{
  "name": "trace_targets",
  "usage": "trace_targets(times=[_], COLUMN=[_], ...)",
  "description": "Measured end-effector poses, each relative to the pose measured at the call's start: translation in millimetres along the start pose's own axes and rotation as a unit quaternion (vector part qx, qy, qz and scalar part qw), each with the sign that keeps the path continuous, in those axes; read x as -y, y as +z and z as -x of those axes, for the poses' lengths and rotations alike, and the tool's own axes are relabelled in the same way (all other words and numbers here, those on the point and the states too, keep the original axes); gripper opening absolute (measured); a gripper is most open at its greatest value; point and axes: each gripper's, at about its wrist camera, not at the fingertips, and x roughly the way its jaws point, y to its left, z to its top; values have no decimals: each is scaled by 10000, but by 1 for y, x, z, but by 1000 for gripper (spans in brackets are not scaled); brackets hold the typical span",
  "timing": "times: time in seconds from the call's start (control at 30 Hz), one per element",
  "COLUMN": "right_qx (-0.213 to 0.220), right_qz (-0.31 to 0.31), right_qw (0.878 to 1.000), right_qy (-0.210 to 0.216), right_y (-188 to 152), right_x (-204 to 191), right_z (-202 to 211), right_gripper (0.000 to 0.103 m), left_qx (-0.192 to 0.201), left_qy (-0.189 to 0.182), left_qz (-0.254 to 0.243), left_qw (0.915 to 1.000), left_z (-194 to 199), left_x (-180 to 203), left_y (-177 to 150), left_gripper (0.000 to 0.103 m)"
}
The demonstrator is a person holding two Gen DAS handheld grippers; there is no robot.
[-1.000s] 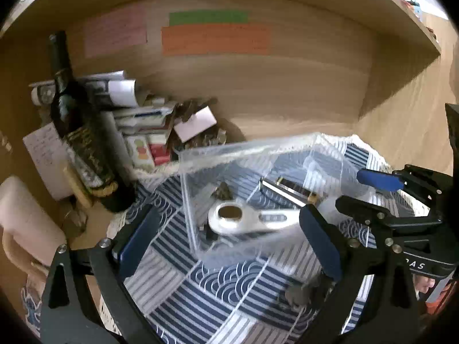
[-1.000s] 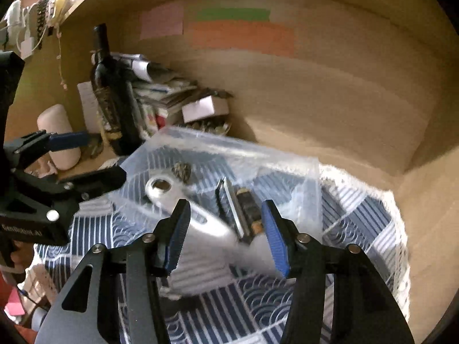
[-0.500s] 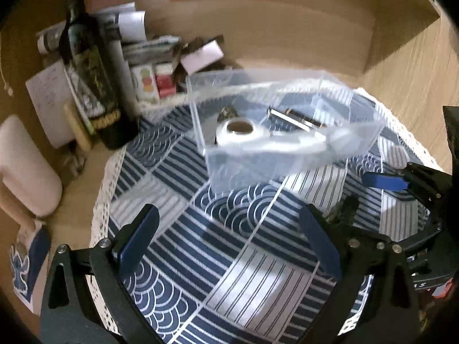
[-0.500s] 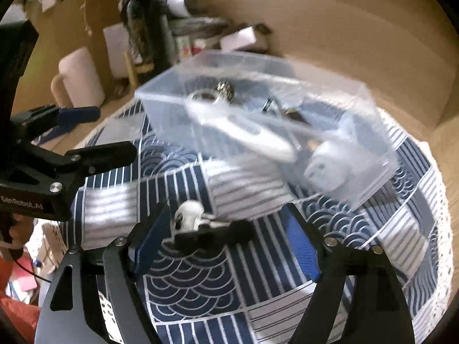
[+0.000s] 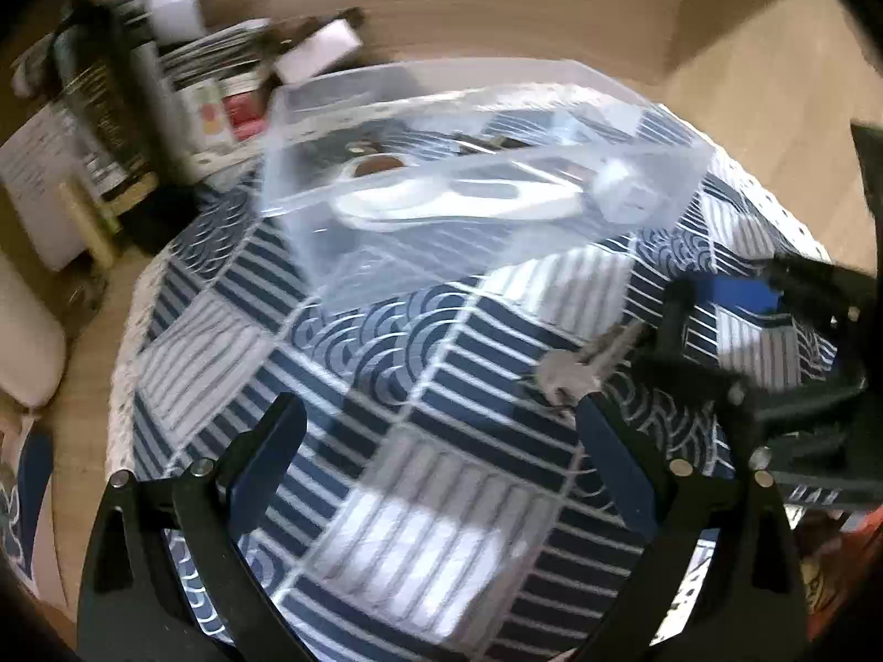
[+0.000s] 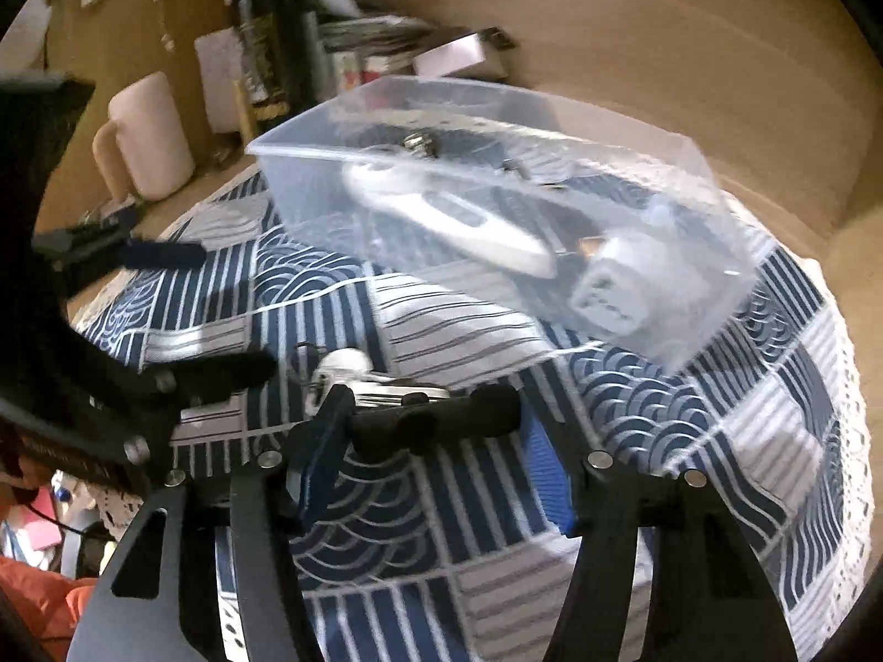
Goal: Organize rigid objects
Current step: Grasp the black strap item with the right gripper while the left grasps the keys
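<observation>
A clear plastic box [image 5: 386, 254] [image 6: 684, 298] stands on a blue patterned cloth [image 5: 331, 386] and holds a white tool [image 6: 458, 220], a white cube [image 6: 612, 287] and small dark parts. A black and silver key fob [image 6: 408, 408] [image 5: 574, 369] lies on the cloth in front of the box. My right gripper [image 6: 436, 474] is open, with the fob between its fingers close to the tips. My left gripper [image 5: 441, 452] is open and empty, to the left of the fob and above the cloth.
A dark bottle [image 5: 105, 105] [image 6: 259, 38], stacked papers and small boxes [image 5: 221, 88] stand behind the clear box against a wooden wall. A pale mug [image 6: 149, 143] stands at the left. The cloth ends in a white lace edge [image 6: 850, 441].
Both grippers have pulled back from the box and dropped toward the cloth. The right gripper has moved in around the key fob.
</observation>
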Motion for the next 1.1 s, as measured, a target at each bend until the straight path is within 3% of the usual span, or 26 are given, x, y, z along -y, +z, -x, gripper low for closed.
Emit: trace_targets(times=[0.23, 0.33, 0.4, 0.47, 0.57, 0.63, 0.97, 1.1], right_qx=[319, 436, 482, 516, 556, 610, 770, 889], right_qz=[-441, -533, -562, -574, -588, -588, -549, -558], right_qw=[9983, 9973, 9969, 9967, 9965, 9962, 9954, 9944], right_qy=[-201, -254, -257, -239, -210, -182, -152, -138], right_y=[0, -2, -4, -5, -6, -6, 0, 5], right_x=[34, 38, 40, 44, 47, 48, 40, 40], right_z=[25, 33, 38, 41, 44, 45, 50, 54], right_gripper=[57, 57, 57, 57, 57, 57, 57, 57], left_qx=[-82, -269, -175, -137, -79, -60, 287, 507], left_qy=[-215, -325, -385, -515, -562, -552, -569, -474], left_qz=[-565, -678, -664, -738, -775, -673, -285, -246], left_qw=[9981, 9968, 9969, 9958, 9954, 9962, 9976, 9973], left_z=[-13, -26, -26, -23, -20, -19, 5, 16], left_x=[36, 44, 46, 48, 49, 46, 28, 26], left_y=[7, 9, 10, 10, 10, 11, 8, 10], left_gripper=[99, 76, 69, 46, 24, 17, 1, 1])
